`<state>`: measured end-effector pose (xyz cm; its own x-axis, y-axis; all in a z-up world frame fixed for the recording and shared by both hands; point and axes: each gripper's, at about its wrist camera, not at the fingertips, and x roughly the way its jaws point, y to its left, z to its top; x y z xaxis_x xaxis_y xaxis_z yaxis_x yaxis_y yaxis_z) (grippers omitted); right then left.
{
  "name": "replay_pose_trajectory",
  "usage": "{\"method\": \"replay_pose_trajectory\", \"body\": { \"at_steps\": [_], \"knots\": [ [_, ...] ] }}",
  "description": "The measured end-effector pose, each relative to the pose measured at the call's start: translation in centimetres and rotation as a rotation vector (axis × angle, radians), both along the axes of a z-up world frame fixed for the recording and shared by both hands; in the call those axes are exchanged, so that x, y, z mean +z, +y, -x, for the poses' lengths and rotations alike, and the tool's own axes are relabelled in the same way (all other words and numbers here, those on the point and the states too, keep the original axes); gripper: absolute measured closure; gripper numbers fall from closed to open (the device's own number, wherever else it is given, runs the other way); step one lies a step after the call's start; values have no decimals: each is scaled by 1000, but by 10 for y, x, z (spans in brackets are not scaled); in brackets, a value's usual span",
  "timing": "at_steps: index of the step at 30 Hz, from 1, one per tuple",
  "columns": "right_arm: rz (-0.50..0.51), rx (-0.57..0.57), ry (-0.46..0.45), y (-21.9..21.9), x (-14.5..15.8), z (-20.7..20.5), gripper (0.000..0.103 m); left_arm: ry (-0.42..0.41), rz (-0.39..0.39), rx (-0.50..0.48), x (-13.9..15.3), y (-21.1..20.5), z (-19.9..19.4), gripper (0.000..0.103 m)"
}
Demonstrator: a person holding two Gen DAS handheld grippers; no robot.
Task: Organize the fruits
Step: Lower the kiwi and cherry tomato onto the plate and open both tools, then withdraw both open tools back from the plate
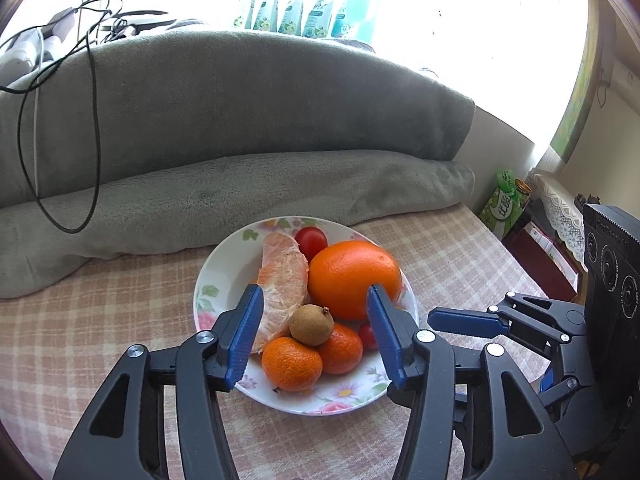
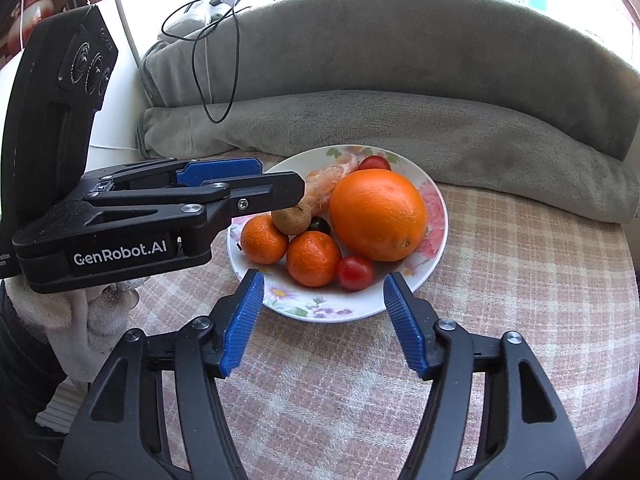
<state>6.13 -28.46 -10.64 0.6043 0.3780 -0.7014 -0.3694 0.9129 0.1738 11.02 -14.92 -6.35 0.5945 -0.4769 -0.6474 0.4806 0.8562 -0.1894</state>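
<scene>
Blue-padded left gripper (image 1: 316, 330) hovers wide open and empty over the plate (image 1: 224, 258) on the checked surface (image 1: 80, 320). Right gripper (image 2: 324, 320) waits just short of it, equally spread, empty. Leave the big orange (image 1: 354, 278); I judge the small brown fruit (image 1: 311, 325) between the left pads the target: close gently so it does not roll off the tangerines (image 1: 292, 364).

left gripper (image 1: 316, 332): black linkage arms, ribbed blue pads, silver screws, white GenRobot.AI lettering, three round lenses on its housing | right gripper (image 2: 324, 320): same black-and-blue build | hand (image 2: 86, 312): white knit glove
</scene>
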Motion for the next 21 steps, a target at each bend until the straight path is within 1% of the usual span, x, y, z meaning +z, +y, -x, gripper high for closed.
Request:
{"method": "replay_pose_trajectory", "body": {
  "at_steps": [2,3,7,10,21],
  "knots": [
    [2,-6,-4,-1,1,0,32,-3,5,7,2,2,0,40],
    [4,-9,-8,-1,2,0,28,-4,6,11,2,3,0,37],
    [25,-20,-23,-1,4,2,19,-7,2,18,3,5,2,34],
    [35,-36,-34,-3,6,4,14,-14,-5,27,4,7,3,31],
    [86,-93,-54,-7,12,5,11,-30,-2,58,9,19,9,30]
  ]
}}
